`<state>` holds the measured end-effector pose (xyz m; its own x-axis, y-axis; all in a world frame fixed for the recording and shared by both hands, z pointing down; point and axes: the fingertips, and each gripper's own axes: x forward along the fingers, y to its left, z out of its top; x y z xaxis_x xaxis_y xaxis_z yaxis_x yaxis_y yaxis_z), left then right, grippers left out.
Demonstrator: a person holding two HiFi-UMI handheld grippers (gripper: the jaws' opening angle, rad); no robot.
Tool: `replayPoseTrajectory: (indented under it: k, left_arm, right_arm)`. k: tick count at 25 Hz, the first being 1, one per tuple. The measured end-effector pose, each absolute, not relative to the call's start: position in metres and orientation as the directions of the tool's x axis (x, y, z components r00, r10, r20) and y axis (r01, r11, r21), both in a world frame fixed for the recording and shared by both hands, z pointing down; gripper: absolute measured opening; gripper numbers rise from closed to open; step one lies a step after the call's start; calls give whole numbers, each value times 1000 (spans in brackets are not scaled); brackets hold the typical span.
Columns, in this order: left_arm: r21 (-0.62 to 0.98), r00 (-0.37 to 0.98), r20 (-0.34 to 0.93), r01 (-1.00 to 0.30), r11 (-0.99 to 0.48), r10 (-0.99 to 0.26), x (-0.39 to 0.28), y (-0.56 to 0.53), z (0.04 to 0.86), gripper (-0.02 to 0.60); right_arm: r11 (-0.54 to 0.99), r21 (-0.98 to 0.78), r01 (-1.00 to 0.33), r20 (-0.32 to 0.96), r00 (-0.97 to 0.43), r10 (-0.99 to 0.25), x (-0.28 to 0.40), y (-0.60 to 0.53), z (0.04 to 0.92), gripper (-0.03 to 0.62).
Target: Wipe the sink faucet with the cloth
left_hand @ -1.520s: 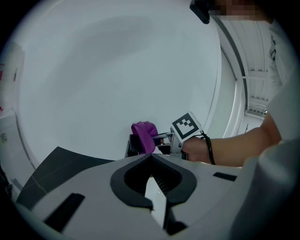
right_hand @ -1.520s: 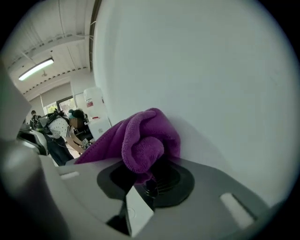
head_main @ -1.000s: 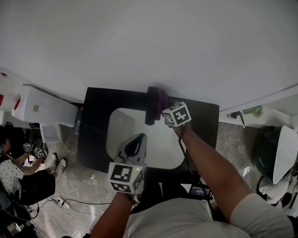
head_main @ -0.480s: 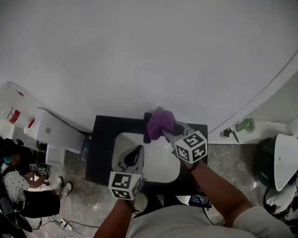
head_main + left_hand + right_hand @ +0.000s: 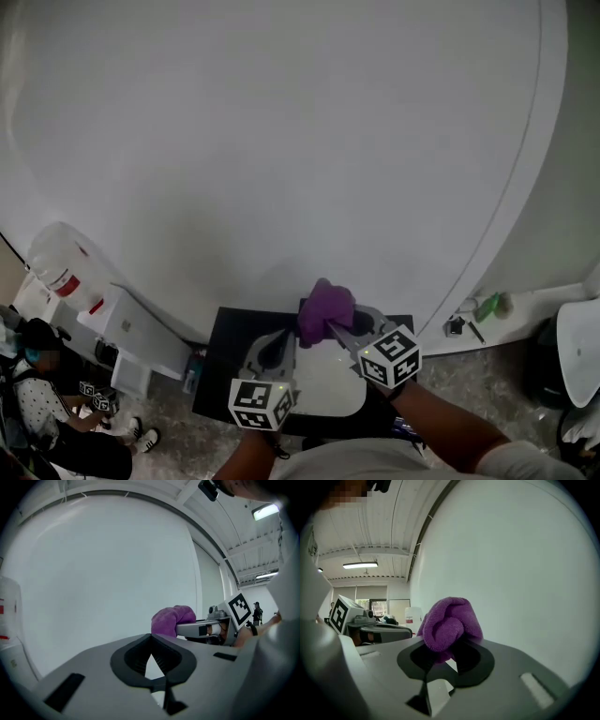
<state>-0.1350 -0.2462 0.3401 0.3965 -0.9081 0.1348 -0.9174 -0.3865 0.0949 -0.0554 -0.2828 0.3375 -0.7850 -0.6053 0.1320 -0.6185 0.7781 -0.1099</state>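
Your left gripper [image 5: 152,639] is pinched closed on nothing, raised over the white sink [image 5: 330,382]. Just beside it, your right gripper [image 5: 449,651] is clenched on the bunched purple cloth [image 5: 449,623], which is held up above the far edge of the black counter [image 5: 223,361]. Beyond stands the plain white wall [image 5: 281,141].

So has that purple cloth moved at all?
Yes. The purple cloth has shifted left: it was beside the faucet and now sits over it.
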Motion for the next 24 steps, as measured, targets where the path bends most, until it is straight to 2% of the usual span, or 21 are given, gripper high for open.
replayPoseTrajectory:
  k: [24]
  left_arm:
    - [74, 376, 111, -926, -369, -920, -140, -256, 326, 5]
  right_arm:
    - [782, -125, -611, 108, -792, -601, -54, -281, 324, 81]
